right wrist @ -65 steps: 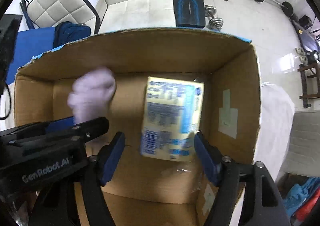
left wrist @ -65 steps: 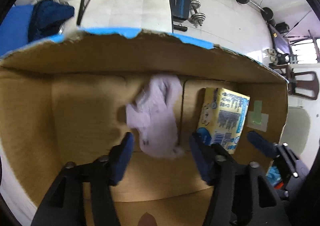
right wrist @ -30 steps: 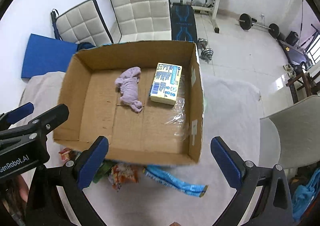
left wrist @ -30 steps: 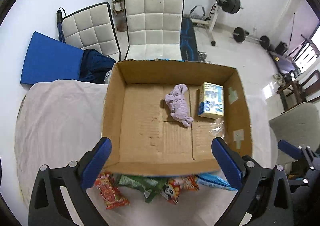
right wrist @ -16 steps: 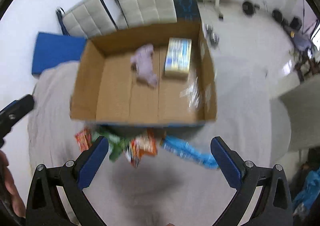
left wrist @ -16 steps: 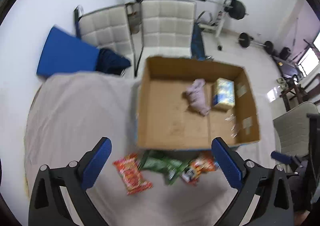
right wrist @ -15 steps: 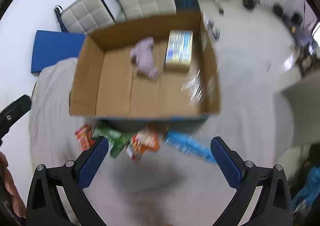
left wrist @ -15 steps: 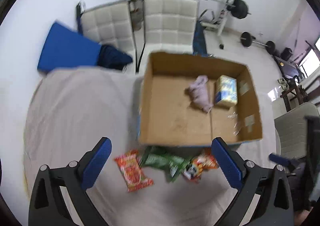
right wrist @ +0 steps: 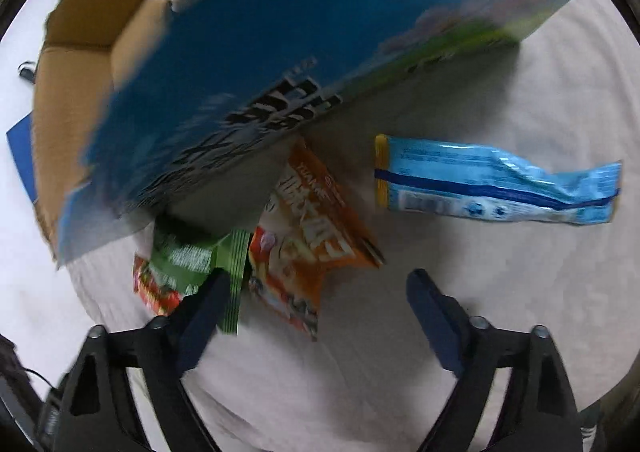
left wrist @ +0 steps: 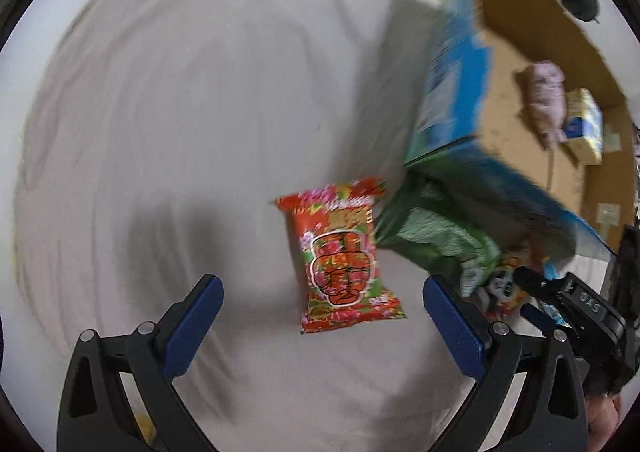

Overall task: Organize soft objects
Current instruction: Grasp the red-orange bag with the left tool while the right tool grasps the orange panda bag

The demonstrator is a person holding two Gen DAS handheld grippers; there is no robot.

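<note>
A red snack packet (left wrist: pixel 342 258) lies on the white sheet, between the open jaws of my left gripper (left wrist: pixel 320 310). A green packet (left wrist: pixel 434 238) lies beside it against the cardboard box (left wrist: pixel 452 100). The box holds a lilac cloth (left wrist: pixel 546 94) and a yellow-blue pack (left wrist: pixel 584 124). My right gripper (right wrist: pixel 318 298) is open over an orange packet (right wrist: pixel 310 236). The green packet (right wrist: pixel 192 256) and the red one (right wrist: pixel 154 294) sit at its left finger. A light blue packet (right wrist: pixel 496 186) lies to the right. The other gripper shows at the left wrist view's right edge (left wrist: pixel 576 306).
The box's blue printed side wall (right wrist: pixel 280 64) stands close in front of the right gripper. The white sheet (left wrist: pixel 180 132) stretches left of the box. A blue mat (right wrist: pixel 22 156) shows behind the box at far left.
Both grippers have dropped from high above the box down to the packets in front of it. Both stay open and empty. The cloth and the pack lie still in the box.
</note>
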